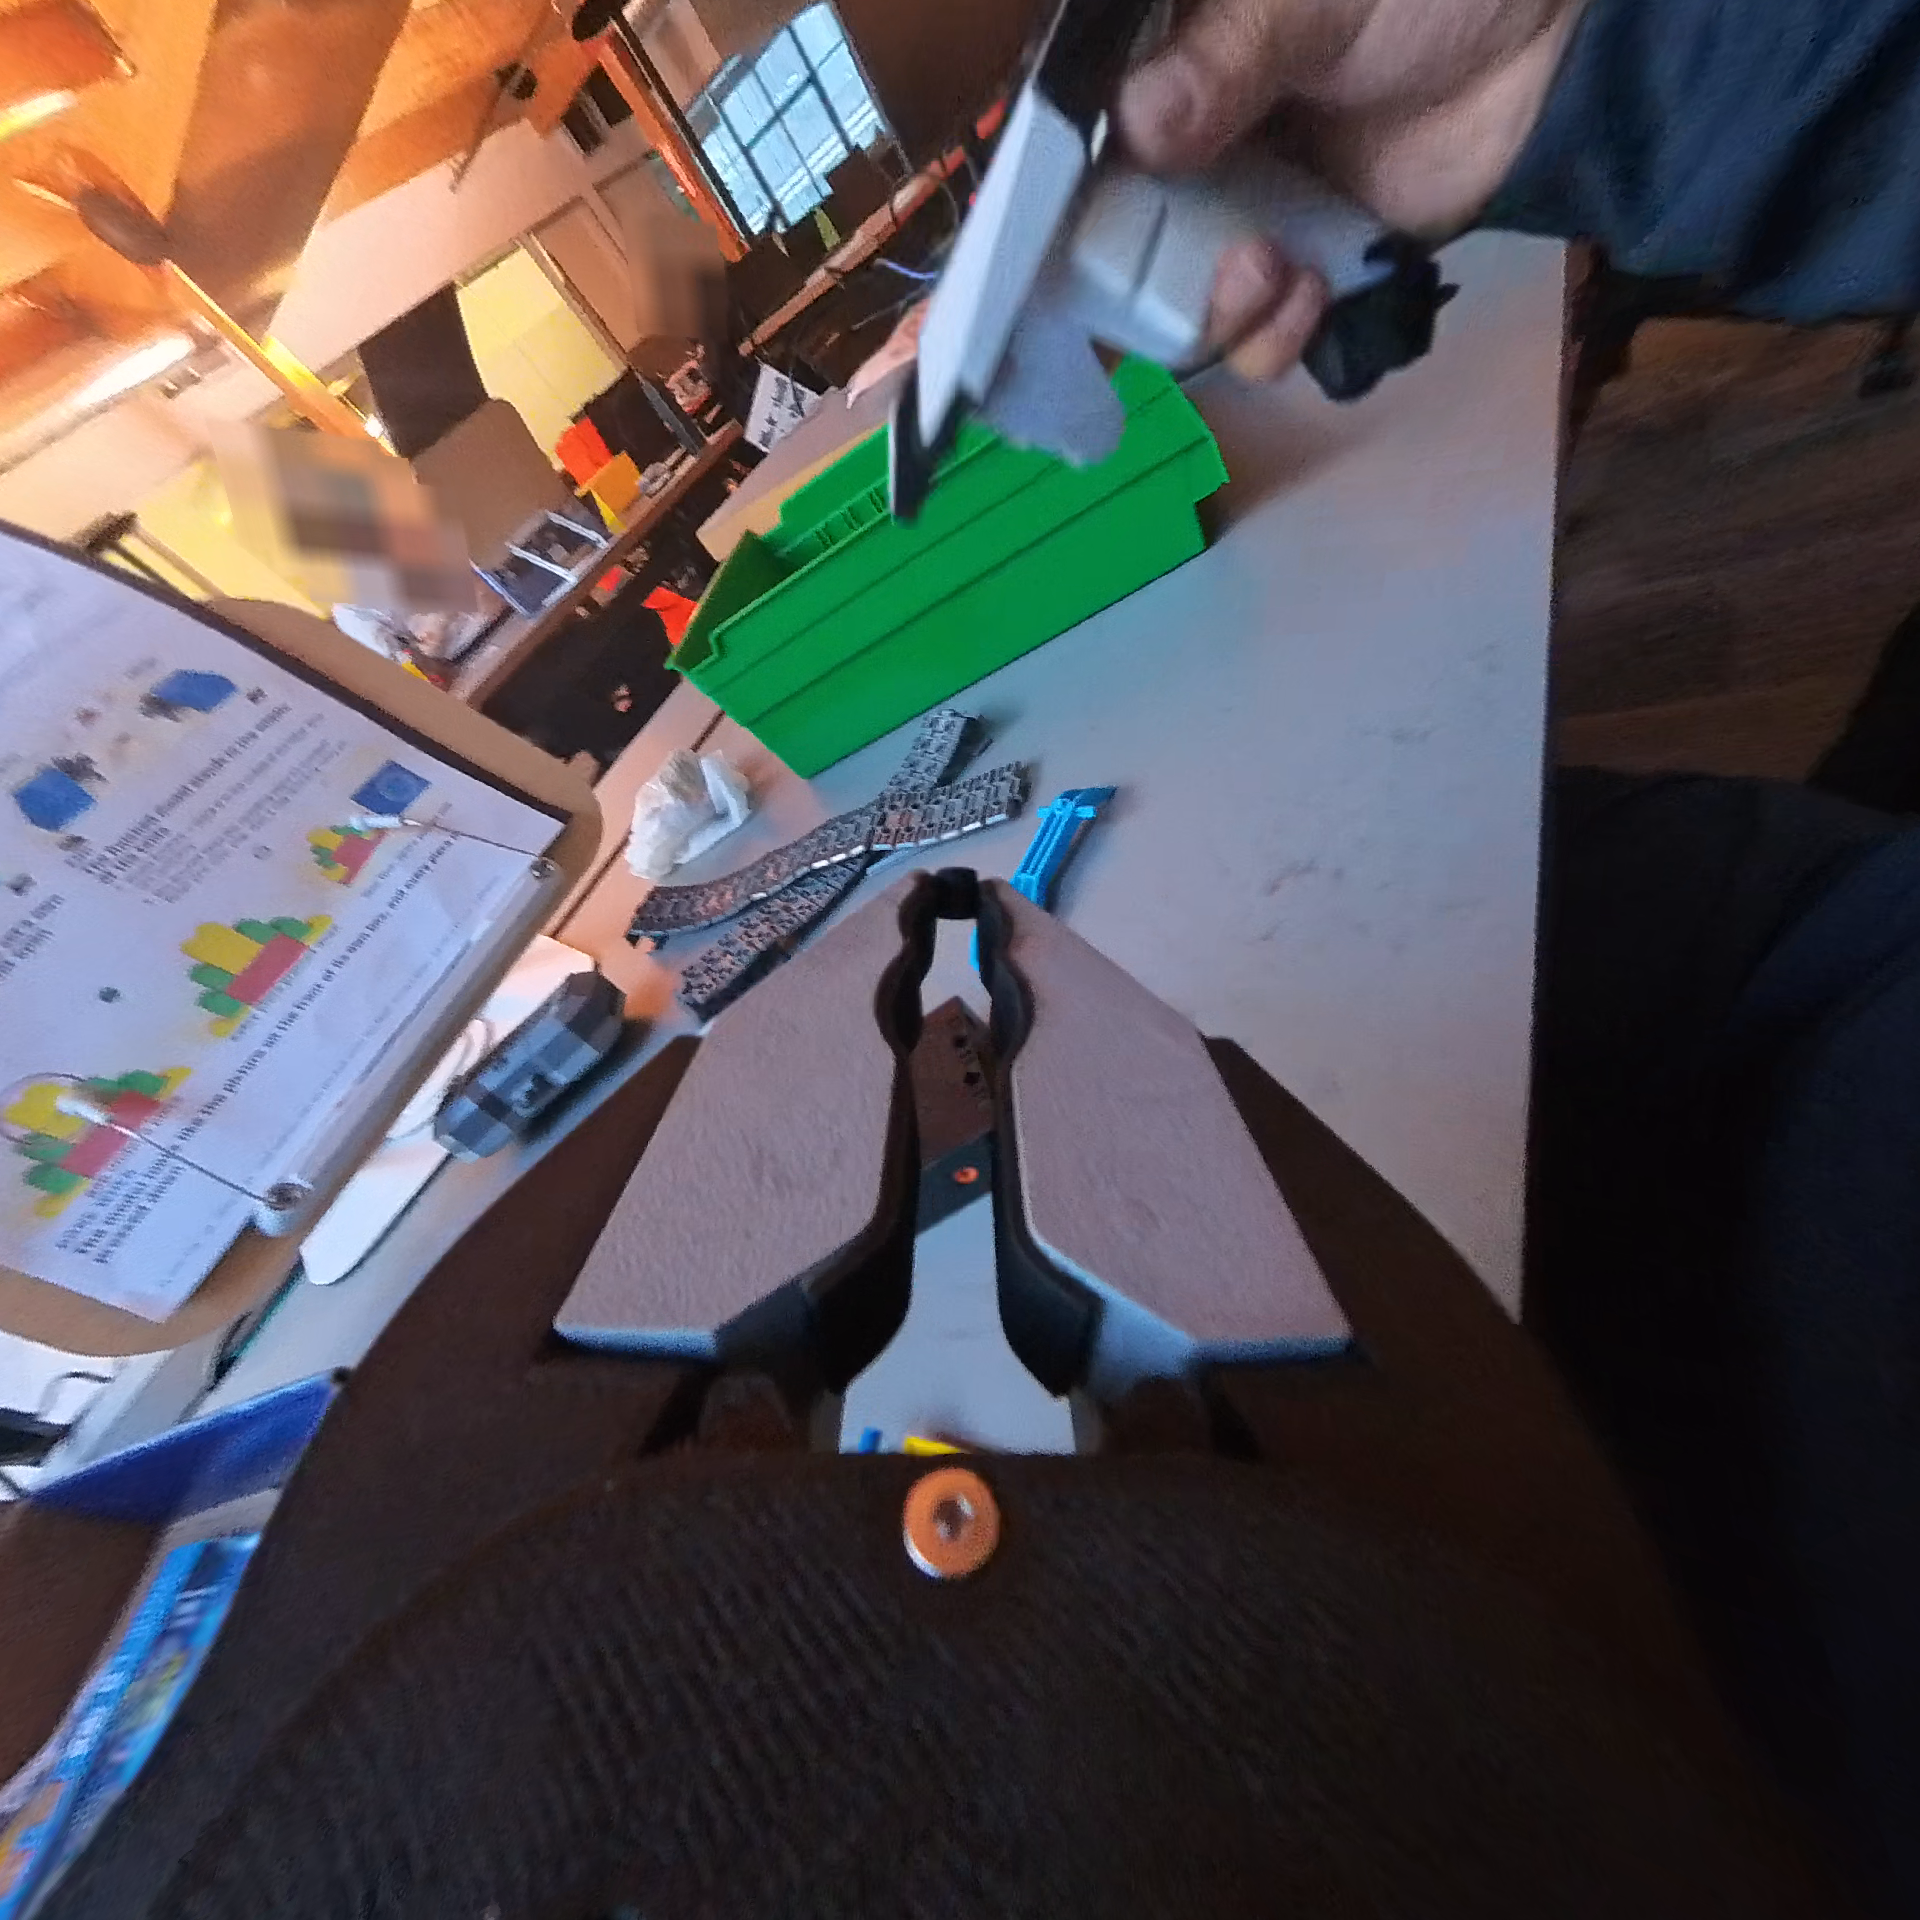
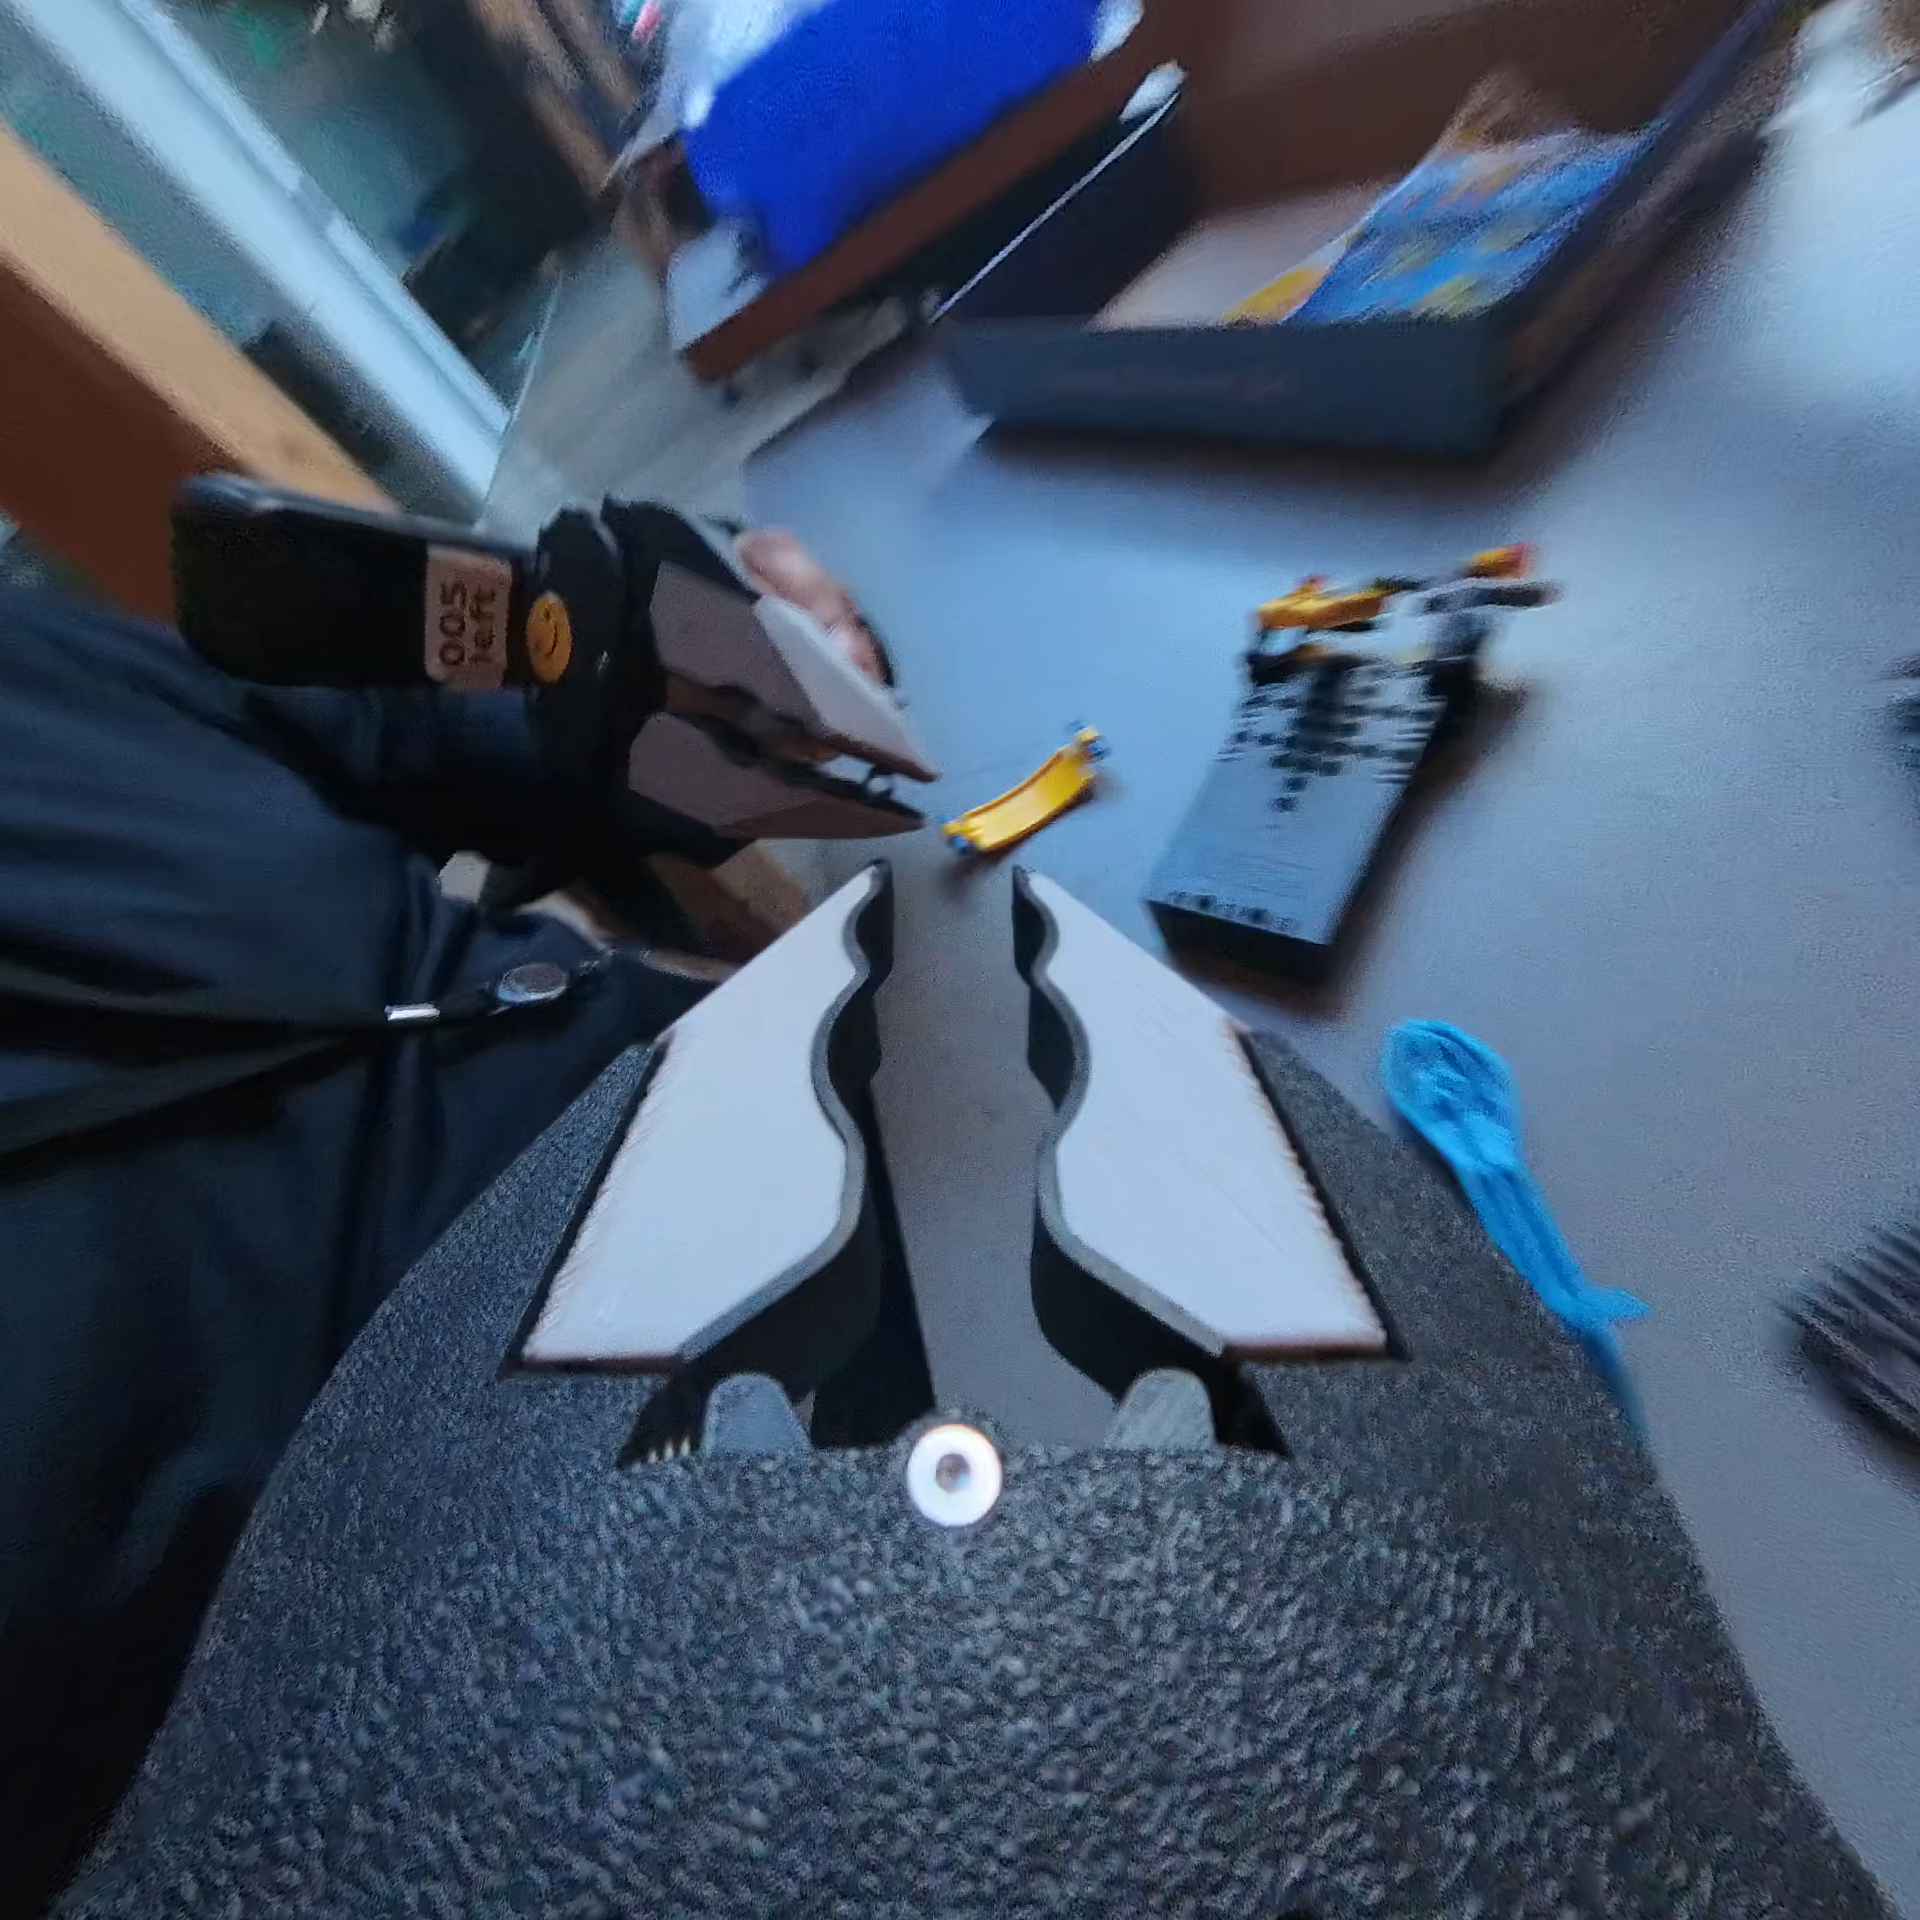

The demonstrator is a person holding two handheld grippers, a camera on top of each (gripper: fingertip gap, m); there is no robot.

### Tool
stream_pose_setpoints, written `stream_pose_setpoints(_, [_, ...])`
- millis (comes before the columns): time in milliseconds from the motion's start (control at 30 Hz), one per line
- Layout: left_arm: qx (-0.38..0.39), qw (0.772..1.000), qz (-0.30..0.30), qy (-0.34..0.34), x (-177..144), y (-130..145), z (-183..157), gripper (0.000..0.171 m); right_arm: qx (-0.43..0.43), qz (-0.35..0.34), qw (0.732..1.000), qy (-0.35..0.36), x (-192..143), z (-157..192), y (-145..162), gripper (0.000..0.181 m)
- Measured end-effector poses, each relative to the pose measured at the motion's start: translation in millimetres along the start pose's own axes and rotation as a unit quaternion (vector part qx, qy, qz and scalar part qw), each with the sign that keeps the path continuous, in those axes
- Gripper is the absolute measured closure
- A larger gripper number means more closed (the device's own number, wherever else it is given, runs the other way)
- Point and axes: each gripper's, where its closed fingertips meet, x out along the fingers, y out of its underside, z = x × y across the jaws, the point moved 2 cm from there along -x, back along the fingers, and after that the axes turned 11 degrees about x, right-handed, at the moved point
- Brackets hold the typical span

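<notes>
We saw our left gripper point(image 1: 953, 894) clenched on a small black piece point(image 1: 951, 886) above the pale table point(image 1: 1351, 727); beyond lay grey tread strips point(image 1: 831, 862) and a green plastic bin point(image 1: 935, 592). Our right gripper point(image 2: 951, 883) stood released, near a curved yellow piece point(image 2: 1023, 795).

Pale table point(image 1: 1351, 665) — green bin point(image 1: 966, 613), track strips point(image 1: 831, 873), blue tool point(image 1: 1060, 831).

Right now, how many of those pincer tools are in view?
2. The left gripper, fingers shut on a small black piece; the right gripper, fingers open, by the green bin.
</notes>
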Motion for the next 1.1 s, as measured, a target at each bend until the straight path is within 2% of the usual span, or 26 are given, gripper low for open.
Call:
stream_pose_setpoints(67, [0.033, 0.999, 0.008, -0.018, -1.5, -1.3, 1.3, 0.167, -0.003, 0.034, 0.999, -0.022, 31.6, 10.5, 11.4, 0.161])
stream_pose_setpoints(167, [0.070, 0.997, 0.014, -0.041, -4.5, -2.4, 3.3, 0.167, 0.011, 0.026, 0.998, -0.059, 50.7, 21.0, 11.3, 0.161])
stream_pose_setpoints(300, [0.091, 0.994, 0.025, -0.051, -6.4, -0.6, 3.9, 0.167, 0.033, -0.004, 0.998, -0.054, 54.4, 13.9, 3.9, 0.165])
stream_pose_setpoints(500, [0.109, 0.992, 0.042, -0.053, -5.8, 4.6, 2.2, 0.167, 0.041, 0.000, 0.997, -0.068, 63.3, 13.6, 8.6, 0.167])
stream_pose_setpoints(1100, [0.099, 0.992, 0.065, -0.031, 0.0, 14.5, -2.1, 0.166, 0.038, -0.005, 0.998, -0.044, 65.7, 4.4, 12.3, 0.167])
